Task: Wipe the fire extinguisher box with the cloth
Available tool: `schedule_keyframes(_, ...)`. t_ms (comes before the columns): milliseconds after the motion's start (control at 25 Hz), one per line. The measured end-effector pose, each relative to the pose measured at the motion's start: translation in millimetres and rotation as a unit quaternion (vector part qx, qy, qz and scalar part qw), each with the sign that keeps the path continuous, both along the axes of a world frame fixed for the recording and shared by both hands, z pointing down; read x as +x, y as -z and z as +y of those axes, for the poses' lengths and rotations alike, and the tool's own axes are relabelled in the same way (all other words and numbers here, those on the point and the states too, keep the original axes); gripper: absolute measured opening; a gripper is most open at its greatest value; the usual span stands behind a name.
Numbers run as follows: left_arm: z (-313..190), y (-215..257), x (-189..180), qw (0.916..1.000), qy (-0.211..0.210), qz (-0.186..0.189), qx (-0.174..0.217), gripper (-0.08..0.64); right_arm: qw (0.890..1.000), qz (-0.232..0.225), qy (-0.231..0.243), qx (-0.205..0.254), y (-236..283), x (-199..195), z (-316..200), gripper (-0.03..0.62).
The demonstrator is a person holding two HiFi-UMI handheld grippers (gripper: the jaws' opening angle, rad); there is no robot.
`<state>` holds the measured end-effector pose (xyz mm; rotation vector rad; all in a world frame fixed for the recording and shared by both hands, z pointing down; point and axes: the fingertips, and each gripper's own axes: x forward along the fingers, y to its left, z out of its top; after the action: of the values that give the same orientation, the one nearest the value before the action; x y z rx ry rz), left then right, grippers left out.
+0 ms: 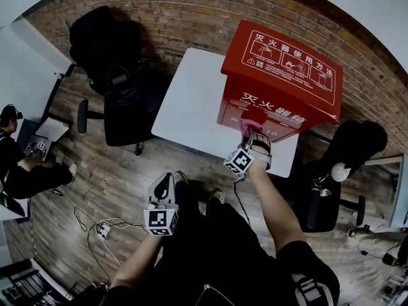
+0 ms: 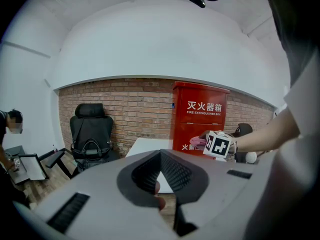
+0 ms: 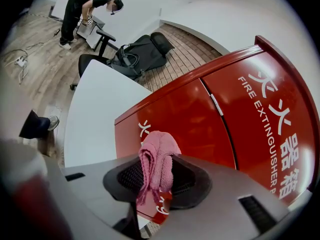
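Head view — chair (image 1: 124, 104), white table (image 1: 191, 101) beside box (image 1: 287, 75)

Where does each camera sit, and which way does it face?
Head view: on the head, facing steeply down at the fire extinguisher box; shows both forearms, left claw, right claw.
Left gripper view: on left claw, faces the brick wall; shows right forearm.
Right gripper view: on right claw, at the box front, pink cloth pinched.
All three share the box.
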<state>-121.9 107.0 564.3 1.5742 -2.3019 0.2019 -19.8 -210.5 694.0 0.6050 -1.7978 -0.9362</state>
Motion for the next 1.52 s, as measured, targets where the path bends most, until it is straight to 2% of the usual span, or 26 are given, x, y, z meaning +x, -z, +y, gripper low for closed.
schedule_keyframes(600, 4.9, -6.4, -3.3, 1.0000, 0.005, 0.001, -0.009, 0.021, 0.999, 0.014, -0.003, -0.041, -47.3, -0.6, 2.0, 0.123)
schedule_keyframes(960, 12.4, -12.4, -8.6, 0.9998, 0.013, 0.005, -0.015, 0.021, 0.999, 0.031, -0.001, -0.035, -73.6, -3.4, 1.8, 0.123)
schedule_keyframes(1520, 21.7, -16.4, -16.6, 0.9994, 0.023, 0.004, -0.026, 0.021, 0.996, 0.063, -0.005, -0.056, -125.3, -7.3, 5.0, 0.123)
